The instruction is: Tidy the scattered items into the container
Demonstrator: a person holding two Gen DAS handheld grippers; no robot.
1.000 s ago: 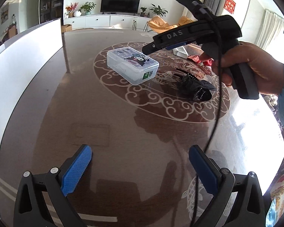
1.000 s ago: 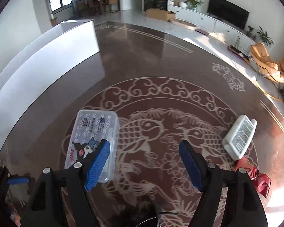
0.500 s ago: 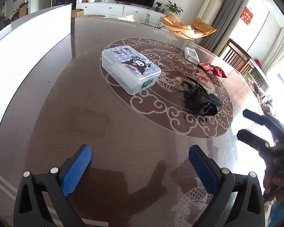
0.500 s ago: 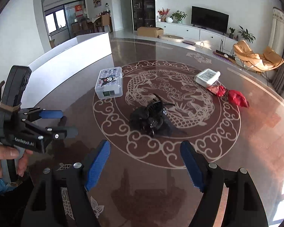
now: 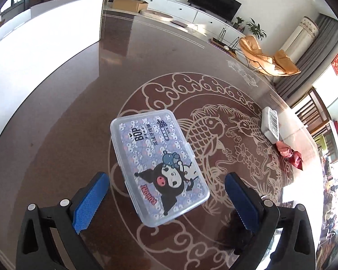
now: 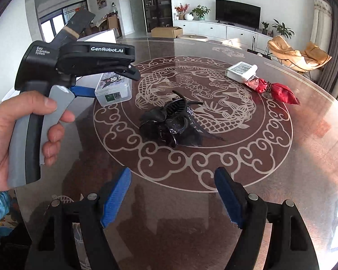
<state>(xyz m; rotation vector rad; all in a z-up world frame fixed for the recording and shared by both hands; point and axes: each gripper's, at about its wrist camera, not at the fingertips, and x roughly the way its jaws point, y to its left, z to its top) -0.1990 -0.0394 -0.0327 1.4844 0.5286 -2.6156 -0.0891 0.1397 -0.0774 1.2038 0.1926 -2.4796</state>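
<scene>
Left gripper (image 5: 166, 199) jaws wide apart, poised over the near end of the plastic box (image 5: 158, 164); pads not touching it. Box lid shut, flat on the counter (image 5: 67, 117). Right gripper (image 6: 172, 199) jaws also apart, empty, above bare counter. Beyond it, a heap of black hair clips (image 6: 173, 121) mid-counter, right of the box. Farther off, a white case (image 6: 241, 71) touching a red wrapped bundle (image 6: 272, 90). A hand (image 6: 15, 132) grips the left tool's handle.
</scene>
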